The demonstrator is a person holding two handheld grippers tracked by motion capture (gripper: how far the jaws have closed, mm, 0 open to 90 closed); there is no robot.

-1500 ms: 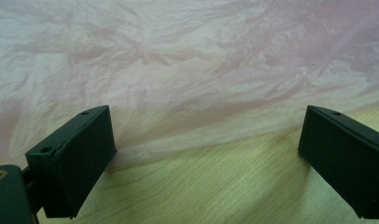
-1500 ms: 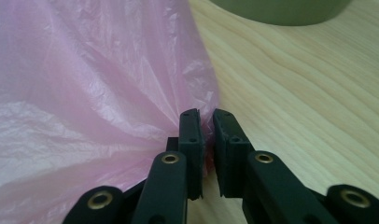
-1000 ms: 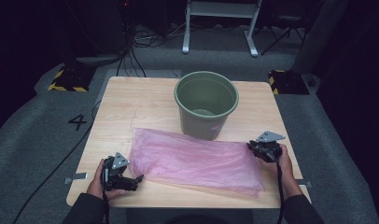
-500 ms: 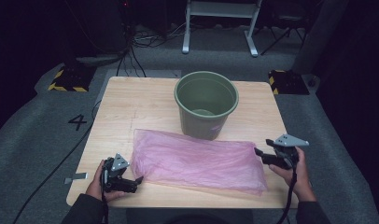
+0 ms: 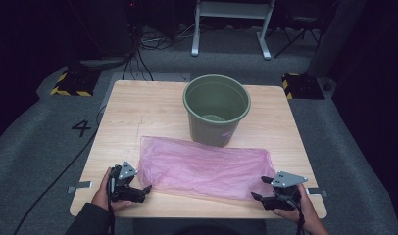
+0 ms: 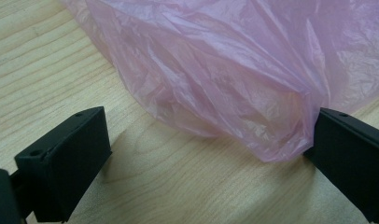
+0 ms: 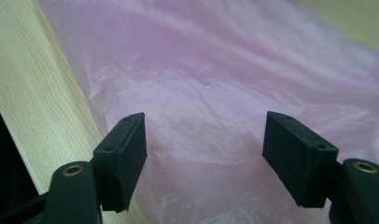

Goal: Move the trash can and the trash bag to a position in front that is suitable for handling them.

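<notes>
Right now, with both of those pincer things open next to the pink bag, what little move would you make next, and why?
Probably close the left gripper on the pink bag. Its jaws are open, and in the left gripper view the bag's corner lies between them, touching one jaw. The right gripper is also open at the bag's other end. The green bucket stands just behind, empty.

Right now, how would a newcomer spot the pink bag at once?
Start at the wooden table and find the green bucket standing on it. Just in front lies the pink plastic bag, flat, crinkled and translucent, between the two grippers; nothing else there is pink.
</notes>
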